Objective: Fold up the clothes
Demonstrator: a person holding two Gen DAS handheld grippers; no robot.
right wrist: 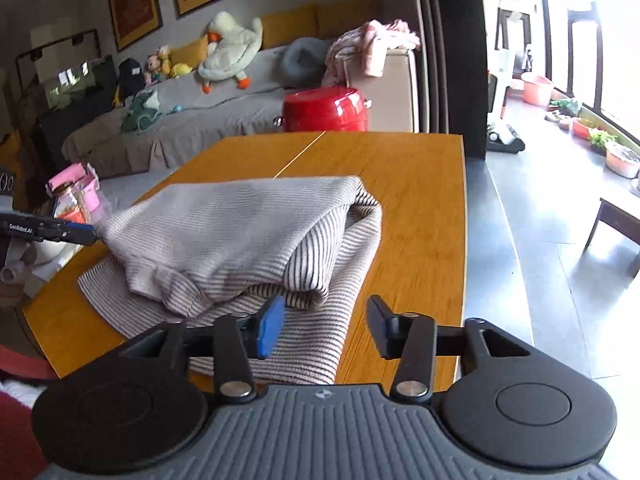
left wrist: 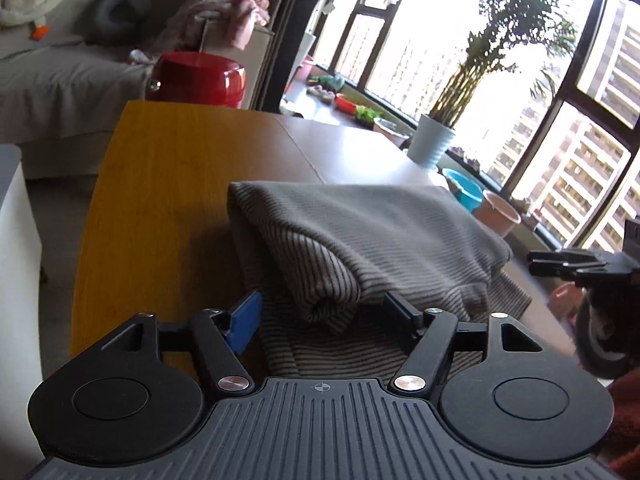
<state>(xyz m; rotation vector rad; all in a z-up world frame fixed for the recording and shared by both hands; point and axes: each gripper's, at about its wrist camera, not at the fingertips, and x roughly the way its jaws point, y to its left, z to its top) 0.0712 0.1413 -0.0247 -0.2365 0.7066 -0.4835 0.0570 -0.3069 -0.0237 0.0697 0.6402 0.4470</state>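
The striped garment (left wrist: 360, 248) lies folded over itself in the middle of both frames, on the wooden desk (left wrist: 160, 184). The left claw (left wrist: 326, 314) points downward at its near edge, jaws apart and empty. The right claw (right wrist: 326, 326) stands the same way, jaws apart, its blue pad (right wrist: 270, 330) above the lower layer of cloth, gripping nothing.

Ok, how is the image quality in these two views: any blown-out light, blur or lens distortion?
Left wrist view: the window is blown out white and backlights the striped garment, leaving its near side dim; the window frames bow from the fisheye. Right wrist view: light is more even, the garment is slightly smeared by motion, and the wooden table edges curve.
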